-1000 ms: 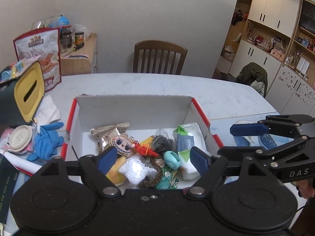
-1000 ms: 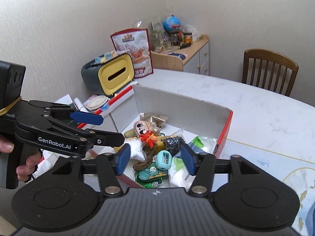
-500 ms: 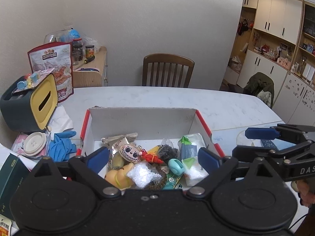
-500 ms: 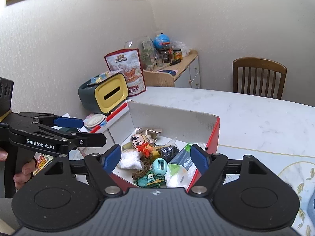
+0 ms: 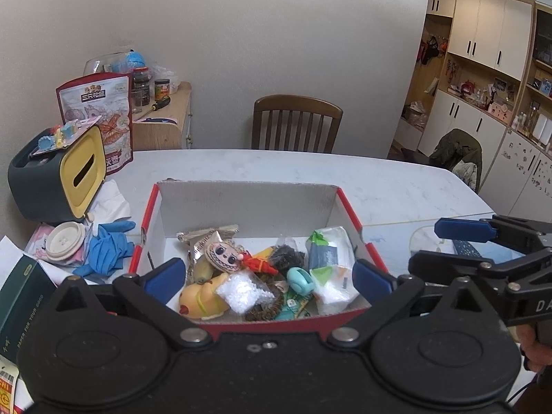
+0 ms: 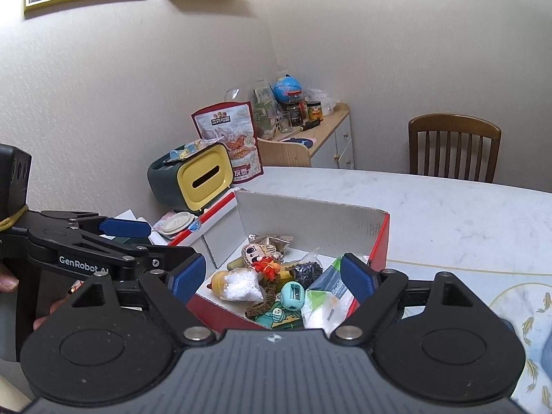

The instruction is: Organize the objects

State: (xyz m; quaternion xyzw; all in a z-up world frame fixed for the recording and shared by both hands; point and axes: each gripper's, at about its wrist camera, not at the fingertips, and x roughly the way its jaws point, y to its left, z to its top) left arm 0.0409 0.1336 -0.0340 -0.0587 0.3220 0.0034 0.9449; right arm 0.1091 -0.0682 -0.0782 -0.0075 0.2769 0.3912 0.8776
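A chair point(image 5: 297, 122) stands behind the table point(image 5: 379, 179), a cabinet point(image 6: 327, 138) with jars point(image 5: 161, 89) left of it.

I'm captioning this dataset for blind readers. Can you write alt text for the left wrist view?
An open left gripper hovers before a red cardboard box of small toys and packets on a white table. The right gripper, also open, is at right; a tissue box is at left.
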